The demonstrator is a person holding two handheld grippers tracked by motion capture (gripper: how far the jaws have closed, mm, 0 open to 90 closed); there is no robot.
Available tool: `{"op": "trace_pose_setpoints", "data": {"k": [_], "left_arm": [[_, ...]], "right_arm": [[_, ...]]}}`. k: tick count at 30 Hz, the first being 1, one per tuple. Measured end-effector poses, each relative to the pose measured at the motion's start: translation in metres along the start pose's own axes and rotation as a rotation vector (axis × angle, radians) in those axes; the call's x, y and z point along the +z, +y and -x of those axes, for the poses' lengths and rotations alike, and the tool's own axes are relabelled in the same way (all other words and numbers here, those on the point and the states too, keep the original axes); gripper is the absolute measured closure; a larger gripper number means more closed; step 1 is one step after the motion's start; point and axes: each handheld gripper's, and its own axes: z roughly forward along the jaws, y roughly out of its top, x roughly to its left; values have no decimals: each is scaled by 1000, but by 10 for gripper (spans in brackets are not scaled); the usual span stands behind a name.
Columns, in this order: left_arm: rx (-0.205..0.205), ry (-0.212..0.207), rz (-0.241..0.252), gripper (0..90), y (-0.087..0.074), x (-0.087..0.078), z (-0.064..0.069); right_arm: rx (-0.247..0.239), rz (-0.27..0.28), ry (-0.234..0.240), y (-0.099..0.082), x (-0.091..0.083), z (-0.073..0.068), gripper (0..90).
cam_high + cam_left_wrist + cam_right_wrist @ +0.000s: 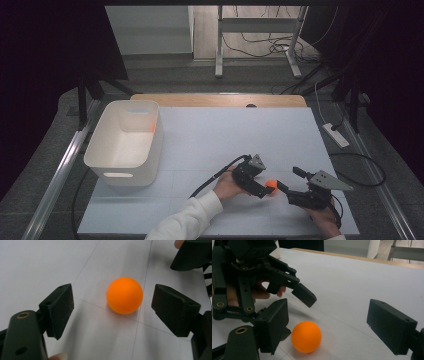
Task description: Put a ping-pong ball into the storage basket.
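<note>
Both hands rest low at the near edge of the table (210,135), grippers angled toward each other. The orange ball (271,187) sits on the table between them. The left gripper (266,192) has its jaws spread around the ball without touching it; the right gripper (288,180) is likewise spread wide, clear of it.

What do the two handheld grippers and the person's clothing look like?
Both the left gripper and the right gripper are black, with blocky rectangular pads and brass-ringed pivot holes. Each carries a grey triangular plate and trails a black cable. The left arm wears a white sleeve.
</note>
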Motion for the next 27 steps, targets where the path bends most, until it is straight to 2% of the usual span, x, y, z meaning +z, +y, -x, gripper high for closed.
{"op": "trace_pose_setpoints", "data": {"k": [10,20,23,24,26,27], "left_arm": [[34,-14,-39,177,4,10,2],[42,-20,-83,179,8,22,3],[52,-23,-91,279,8,21,3],[54,-20,-97,279,8,20,3],[59,-31,-91,392,8,18,2],[59,-31,-91,482,8,18,2]], "right_arm": [[4,-1,0,0,0,1,181],[6,-2,-2,-1,0,1,182],[6,-2,-2,-1,0,1,182],[7,-1,-2,-1,0,1,182],[7,-1,-2,-1,0,2,183],[7,-1,-2,-1,0,2,183]]}}
